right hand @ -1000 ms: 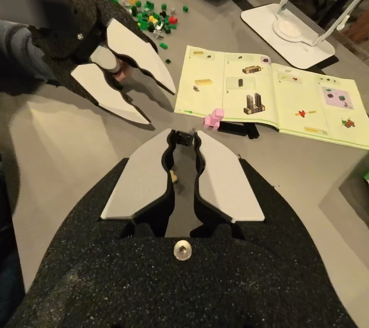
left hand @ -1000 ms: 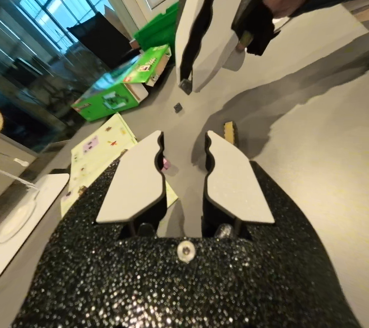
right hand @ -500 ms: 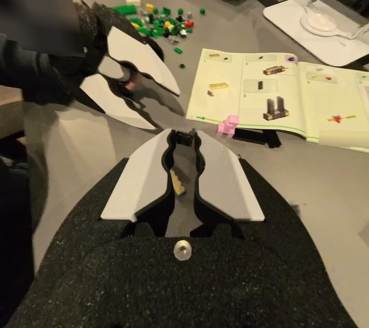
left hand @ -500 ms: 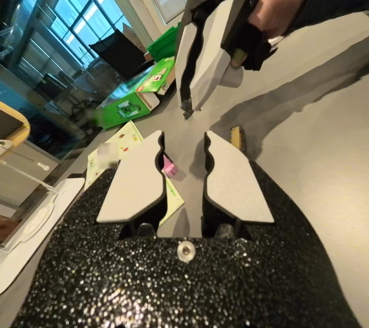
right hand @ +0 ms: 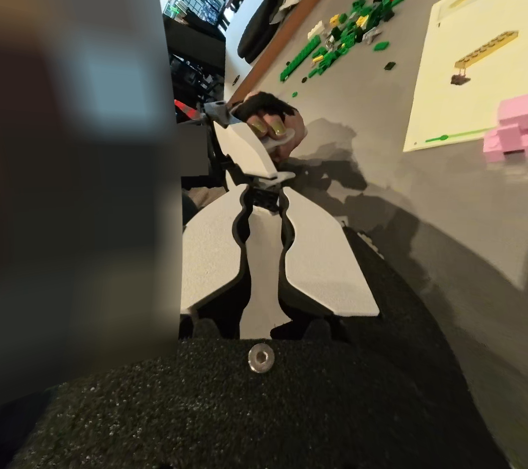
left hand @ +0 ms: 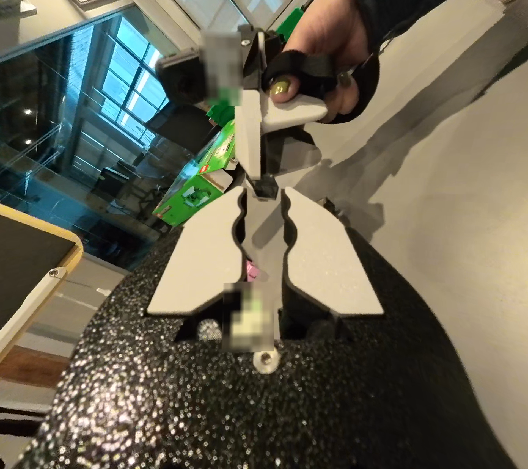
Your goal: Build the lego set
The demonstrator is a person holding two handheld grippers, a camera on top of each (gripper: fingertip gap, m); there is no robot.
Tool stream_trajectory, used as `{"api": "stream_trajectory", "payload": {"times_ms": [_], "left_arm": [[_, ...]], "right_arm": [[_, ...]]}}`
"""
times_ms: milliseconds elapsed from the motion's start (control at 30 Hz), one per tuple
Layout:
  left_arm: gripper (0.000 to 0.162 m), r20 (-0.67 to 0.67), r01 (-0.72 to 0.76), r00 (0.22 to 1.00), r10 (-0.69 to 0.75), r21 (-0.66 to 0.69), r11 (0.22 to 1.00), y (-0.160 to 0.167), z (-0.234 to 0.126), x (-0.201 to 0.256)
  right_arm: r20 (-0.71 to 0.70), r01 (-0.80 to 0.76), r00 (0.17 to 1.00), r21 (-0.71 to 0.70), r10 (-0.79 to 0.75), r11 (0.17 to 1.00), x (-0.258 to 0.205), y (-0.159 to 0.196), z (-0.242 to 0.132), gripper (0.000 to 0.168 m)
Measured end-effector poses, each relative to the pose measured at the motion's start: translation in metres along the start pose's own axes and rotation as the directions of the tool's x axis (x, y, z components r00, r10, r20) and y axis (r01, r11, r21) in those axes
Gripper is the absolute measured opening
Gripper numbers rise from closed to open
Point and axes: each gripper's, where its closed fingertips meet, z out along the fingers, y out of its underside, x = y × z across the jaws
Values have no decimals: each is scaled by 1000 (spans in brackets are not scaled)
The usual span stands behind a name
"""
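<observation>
In the left wrist view my left gripper [left hand: 264, 192] is open only narrowly. A small black brick [left hand: 265, 187] sits between its fingertips, and I cannot tell if they touch it. My right gripper [left hand: 258, 179] comes down from above and is shut on that brick. In the right wrist view my right gripper [right hand: 265, 198] pinches the black brick [right hand: 264, 199] at its tips. The left gripper [right hand: 271, 176] meets it there edge-on, held by a gloved hand [right hand: 271, 124]. Both grippers are raised off the grey table [right hand: 428, 198].
A pink brick piece [right hand: 508, 135] lies at the edge of the open instruction booklet [right hand: 463, 61]; the piece also shows low in the left wrist view [left hand: 253, 269]. A pile of green, yellow and red loose bricks [right hand: 348, 35] lies beyond. A green set box [left hand: 197, 189] stands behind. Left and right tips are no more than a few centimetres apart.
Both grippers have lifted and tilted towards each other. The right gripper has brought the black brick between the left fingertips, and the left jaws have narrowed around it.
</observation>
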Motion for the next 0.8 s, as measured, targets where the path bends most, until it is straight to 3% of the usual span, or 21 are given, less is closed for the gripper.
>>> {"api": "stream_trajectory", "payload": {"times_ms": [333,433,533,633,700,800], "left_arm": [[15,-16,-8,1000,8,-22,1000,0,2,4],[15,-9,33,999,-33,-24,999,1,0,-2],[15,-76,198,978,-196,9,980,-2,-2,-3],[15,-243,516,839,-487,70,854,-17,-6,-5],[15,-338,679,709,-619,92,728,-27,-11,-12],[15,-443,803,558,-702,75,591,-36,-16,-17]], "right_arm": [[17,-61,998,6,61,998,2,4,1,17],[-57,13,998,24,-11,1000,8,0,-6,25],[-126,216,970,56,-208,975,2,-8,-20,33],[-283,556,786,-65,-549,829,-8,-11,-26,40],[-341,725,584,-187,-736,663,-18,-11,-25,38],[-370,852,216,-380,-904,359,-27,-14,-22,39]]}}
